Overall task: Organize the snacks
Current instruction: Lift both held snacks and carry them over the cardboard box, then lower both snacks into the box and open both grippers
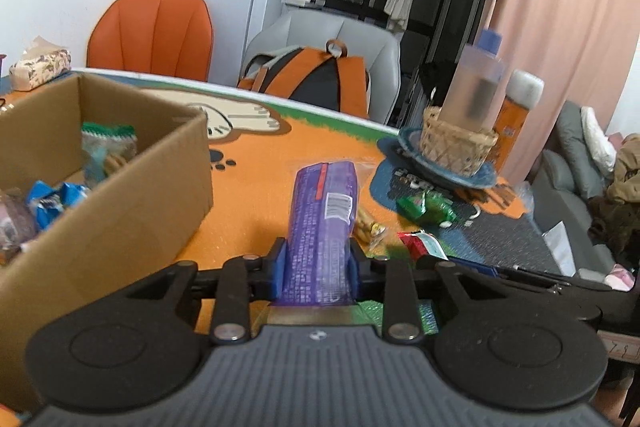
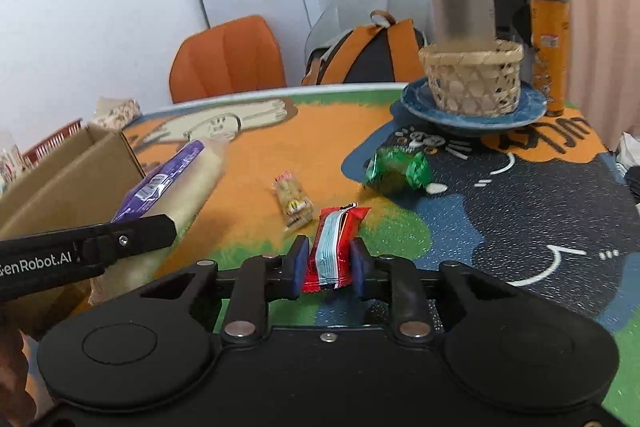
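Two grips | L gripper (image 1: 316,267) clamped on purple pkt (image 1: 322,203) | R gripper (image 2: 328,263) clamped on red pkt (image 2: 334,247) | both to be kept level, released low inside cardboard box (image 1: 120,195).

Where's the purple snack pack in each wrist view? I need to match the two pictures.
Left wrist: purple pack at centre, clamped in the left gripper, pointing away.
Right wrist: purple pack at left, above the box, the left gripper's finger across it.
Shared landmark: wicker basket on the blue plate.
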A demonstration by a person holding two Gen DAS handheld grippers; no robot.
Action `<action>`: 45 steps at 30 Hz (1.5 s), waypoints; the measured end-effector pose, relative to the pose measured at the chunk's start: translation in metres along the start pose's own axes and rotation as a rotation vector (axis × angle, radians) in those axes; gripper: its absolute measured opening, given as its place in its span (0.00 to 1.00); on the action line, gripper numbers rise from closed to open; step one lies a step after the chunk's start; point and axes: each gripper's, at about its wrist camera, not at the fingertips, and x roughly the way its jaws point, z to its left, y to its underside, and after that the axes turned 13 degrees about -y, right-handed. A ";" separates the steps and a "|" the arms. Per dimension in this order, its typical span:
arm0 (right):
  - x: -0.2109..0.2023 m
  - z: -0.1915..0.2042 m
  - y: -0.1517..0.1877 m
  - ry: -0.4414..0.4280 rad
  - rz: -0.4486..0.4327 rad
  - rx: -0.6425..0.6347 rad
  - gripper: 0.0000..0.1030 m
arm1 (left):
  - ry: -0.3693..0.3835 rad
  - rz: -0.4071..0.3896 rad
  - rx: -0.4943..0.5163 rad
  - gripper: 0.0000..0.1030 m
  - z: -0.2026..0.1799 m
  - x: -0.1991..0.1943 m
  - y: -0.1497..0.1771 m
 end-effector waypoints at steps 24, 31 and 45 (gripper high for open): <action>-0.034 0.096 -0.044 -0.124 -0.150 -0.081 0.23 | -0.051 -0.152 -0.117 0.28 0.079 -0.064 -0.048; -0.022 0.123 -0.050 -0.145 -0.149 -0.103 0.23 | -0.074 -0.148 -0.158 0.28 0.111 -0.060 -0.053; 0.000 0.162 -0.055 -0.167 -0.132 -0.158 0.23 | -0.137 -0.093 -0.224 0.34 0.162 -0.032 -0.061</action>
